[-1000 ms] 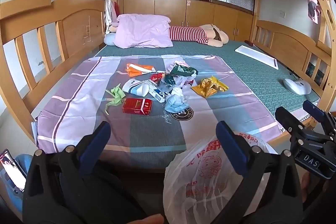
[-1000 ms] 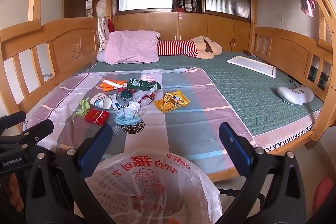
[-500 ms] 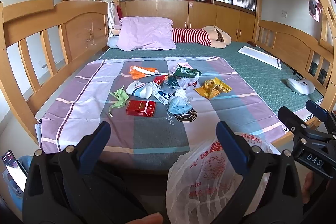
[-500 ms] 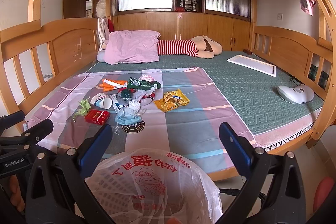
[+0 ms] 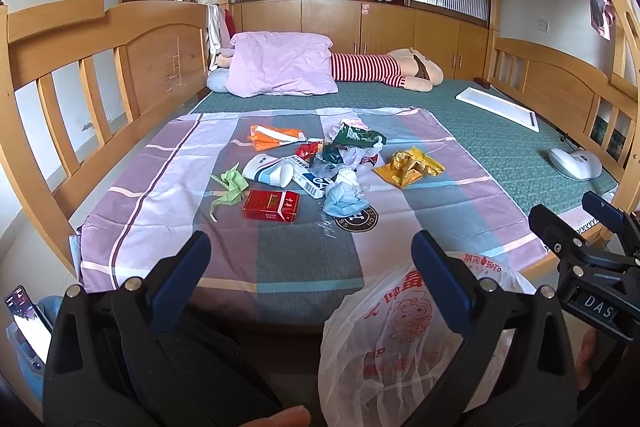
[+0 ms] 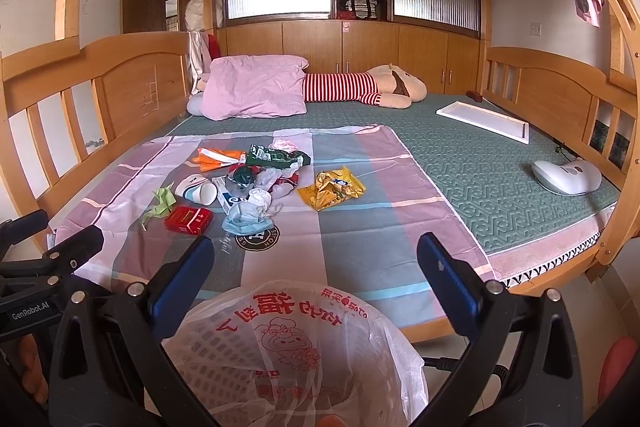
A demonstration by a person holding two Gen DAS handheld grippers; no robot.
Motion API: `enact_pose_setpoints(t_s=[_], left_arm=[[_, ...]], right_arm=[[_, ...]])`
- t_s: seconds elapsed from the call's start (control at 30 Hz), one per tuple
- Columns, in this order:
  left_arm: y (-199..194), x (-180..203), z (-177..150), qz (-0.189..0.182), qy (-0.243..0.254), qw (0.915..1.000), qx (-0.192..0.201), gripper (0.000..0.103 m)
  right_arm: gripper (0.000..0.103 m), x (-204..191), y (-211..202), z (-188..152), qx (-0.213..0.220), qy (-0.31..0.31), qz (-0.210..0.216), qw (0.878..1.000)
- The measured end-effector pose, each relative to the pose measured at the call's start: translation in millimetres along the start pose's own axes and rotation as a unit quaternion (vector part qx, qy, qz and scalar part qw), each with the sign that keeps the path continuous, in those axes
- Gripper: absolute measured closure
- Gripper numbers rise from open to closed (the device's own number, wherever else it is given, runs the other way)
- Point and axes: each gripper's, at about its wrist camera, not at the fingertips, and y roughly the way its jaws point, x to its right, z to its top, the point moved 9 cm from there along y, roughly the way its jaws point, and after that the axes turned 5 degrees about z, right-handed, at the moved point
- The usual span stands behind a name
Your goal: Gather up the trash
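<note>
Trash lies in a heap on the striped sheet [image 5: 160,195] of the bed: a red cigarette pack [image 5: 271,205], a green paper crane [image 5: 230,185], a white paper cup [image 5: 268,169], a yellow wrapper [image 5: 409,167], an orange wrapper [image 5: 274,137], a blue mask [image 5: 344,197]. A bin lined with a white plastic bag [image 6: 296,343] stands on the floor at the bed's foot, right below my right gripper [image 6: 310,261]. My left gripper [image 5: 308,255] is open and empty, short of the bed's edge. My right gripper is open and empty too.
A pink pillow [image 5: 280,67] and a striped plush toy [image 5: 384,71] lie at the bed's head. A white board [image 5: 496,105] and a white device [image 5: 574,163] lie on the green mat at right. Wooden rails line both sides. A phone [image 5: 24,323] shows at lower left.
My left gripper has risen and moved slightly forward, so the bed and trash sit lower and closer in its view. The right gripper has barely moved.
</note>
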Motion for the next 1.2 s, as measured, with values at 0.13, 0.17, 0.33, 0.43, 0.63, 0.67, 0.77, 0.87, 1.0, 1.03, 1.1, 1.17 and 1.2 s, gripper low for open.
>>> enact_pose_setpoints(t_s=[0.13, 0.17, 0.33, 0.43, 0.63, 0.67, 0.77, 0.87, 1.0, 1.03, 1.1, 1.17, 1.2], left_arm=[[0.5, 0.3, -0.8, 0.001, 0.001, 1.0, -0.001, 0.003], [0.4, 0.3, -1.0, 0.0, 0.001, 1.0, -0.001, 0.003], [1.5, 1.9, -3.5, 0.001, 0.002, 1.0, -0.003, 0.003], [1.8, 2.2, -4.4, 0.001, 0.002, 1.0, -0.005, 0.003], [2.5, 2.6, -5.5, -0.001, 0.001, 1.0, -0.007, 0.003], [2.6, 2.7, -5.8, -0.001, 0.001, 1.0, -0.007, 0.003], [3.6, 3.2, -6.0, 0.0, 0.001, 1.0, -0.008, 0.003], [4.7, 3.1, -6.3, -0.001, -0.001, 0.9999, -0.011, 0.003], [5.2, 5.0, -7.5, -0.001, 0.0, 0.9999, -0.012, 0.003], [5.5, 5.0, -7.7, -0.001, 0.0, 0.9999, -0.012, 0.003], [6.0, 5.5, -8.3, -0.001, 0.001, 0.9999, -0.014, 0.003], [6.6, 5.5, -8.6, -0.002, 0.0, 0.9999, -0.014, 0.003], [6.8, 5.6, -8.9, -0.002, 0.0, 0.9999, -0.015, 0.003]], right_arm=[[0.003, -0.4, 0.6, -0.3, 0.0, 0.0, 0.001, 1.0], [0.003, -1.1, 1.0, -0.7, -0.001, 0.0, 0.001, 1.0], [0.003, -0.1, 2.6, -3.1, -0.004, 0.001, 0.002, 1.0], [0.003, -0.6, 2.7, -3.7, -0.004, 0.002, 0.003, 1.0], [0.003, -0.3, 2.9, -3.7, -0.007, 0.002, 0.004, 1.0], [0.003, -0.3, 2.7, -3.6, -0.007, 0.002, 0.004, 1.0], [0.003, -1.1, 3.0, -2.9, -0.007, 0.001, 0.005, 1.0], [0.003, -2.5, 3.2, -3.8, -0.007, -0.001, 0.005, 1.0], [0.003, -2.6, 3.4, -3.7, -0.007, 0.0, 0.005, 1.0], [0.003, -2.4, 3.5, -4.0, -0.007, 0.0, 0.005, 1.0], [0.003, -2.2, 3.5, -5.0, -0.008, 0.002, 0.005, 1.0], [0.003, -1.5, 3.3, -5.5, -0.008, 0.003, 0.005, 1.0], [0.003, -1.3, 3.3, -5.6, -0.008, 0.003, 0.005, 1.0]])
